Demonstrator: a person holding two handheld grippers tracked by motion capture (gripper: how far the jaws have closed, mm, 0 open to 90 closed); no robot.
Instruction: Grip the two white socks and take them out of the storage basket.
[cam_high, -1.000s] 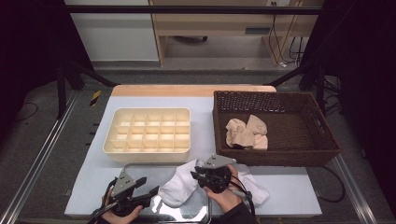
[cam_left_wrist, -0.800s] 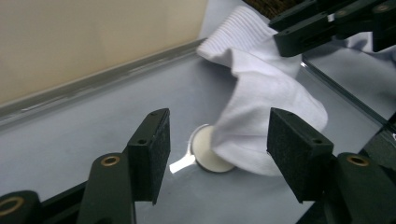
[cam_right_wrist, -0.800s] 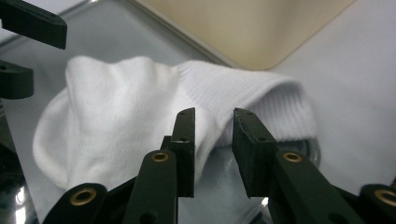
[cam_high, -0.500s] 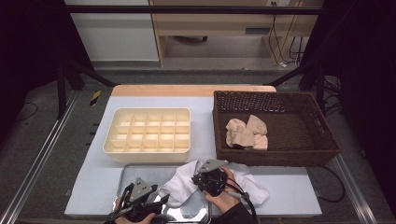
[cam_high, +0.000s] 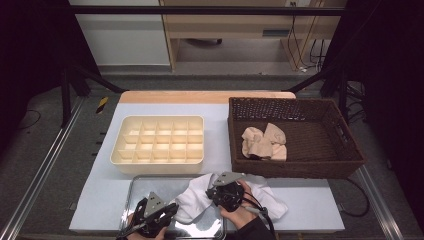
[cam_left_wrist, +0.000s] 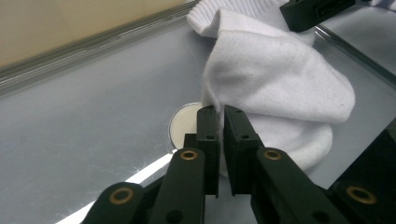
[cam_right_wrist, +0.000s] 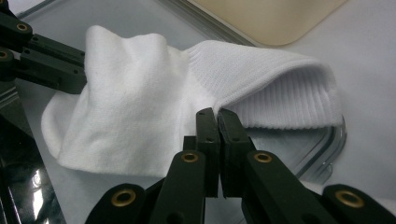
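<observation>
A white sock (cam_high: 192, 200) lies rumpled on a shiny metal tray (cam_high: 145, 187) at the table's near edge. My left gripper (cam_high: 172, 209) comes in from the left. Its jaws have just been closing, and a fold of the sock (cam_left_wrist: 280, 79) is pinched between its tips (cam_left_wrist: 217, 112). My right gripper (cam_high: 212, 192) is shut on the sock's ribbed cuff (cam_right_wrist: 275, 79), with the jaws (cam_right_wrist: 215, 114) pressed together over the edge. The left gripper's black fingers (cam_right_wrist: 46, 60) show at the sock's other end in the right gripper view.
A cream compartment box (cam_high: 157, 142) stands just behind the tray. A brown wicker basket (cam_high: 295, 172) at the right holds beige socks (cam_high: 264, 142). More white cloth (cam_high: 270, 205) lies under the right hand. A round pale spot (cam_left_wrist: 184, 128) shows on the tray.
The left gripper has moved right to the sock and its jaws have closed on a fold. The right gripper has stayed in place on the cuff.
</observation>
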